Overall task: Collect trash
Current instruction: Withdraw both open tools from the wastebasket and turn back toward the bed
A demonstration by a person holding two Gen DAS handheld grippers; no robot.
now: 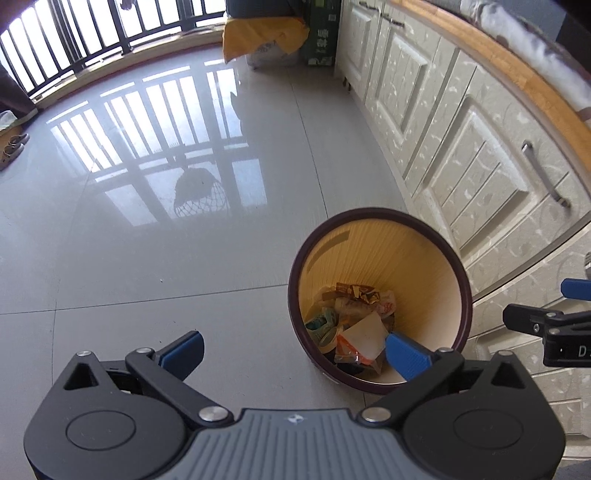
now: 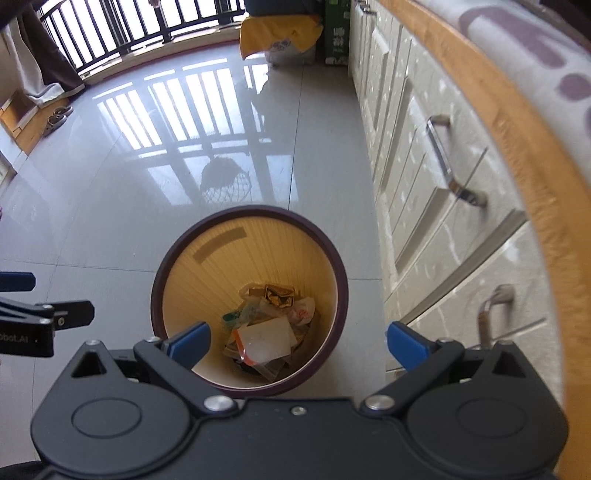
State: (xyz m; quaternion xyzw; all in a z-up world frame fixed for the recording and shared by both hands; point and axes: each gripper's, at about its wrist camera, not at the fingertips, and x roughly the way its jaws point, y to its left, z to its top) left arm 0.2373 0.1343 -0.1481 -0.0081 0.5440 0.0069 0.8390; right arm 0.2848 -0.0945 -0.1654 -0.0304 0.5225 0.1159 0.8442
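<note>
Grey tiled floor (image 1: 155, 236) fills most of both views, glossy, with the window railing (image 1: 74, 48) reflected in it at upper left. Cream cabinet fronts (image 1: 461, 147) run down the right side under a wooden counter edge (image 1: 517, 66).

The trash bin (image 1: 380, 299) stands upright on the floor just beside the cabinets, lower right of centre in my left wrist view and dead centre in the right wrist view (image 2: 249, 299). It is round, with a dark rim and pale yellow ribbed inner wall; its long axis is vertical and its mouth opens up toward me.

At the bottom of the bin lies the trash (image 1: 354, 325): crumpled wrappers, a whitish flat packet with a red edge (image 2: 264, 341) on top, a green scrap at left.

My left gripper (image 1: 295, 350) is spread wide, nothing between the blue pads, right pad overlapping the bin rim in frame. My right gripper (image 2: 297, 343) is also spread wide and empty, straddling the bin mouth from above.

Yellow cloth (image 1: 264, 35) and a green box (image 1: 321, 33) sit at top centre; sandals (image 1: 13, 147) at far left.
</note>
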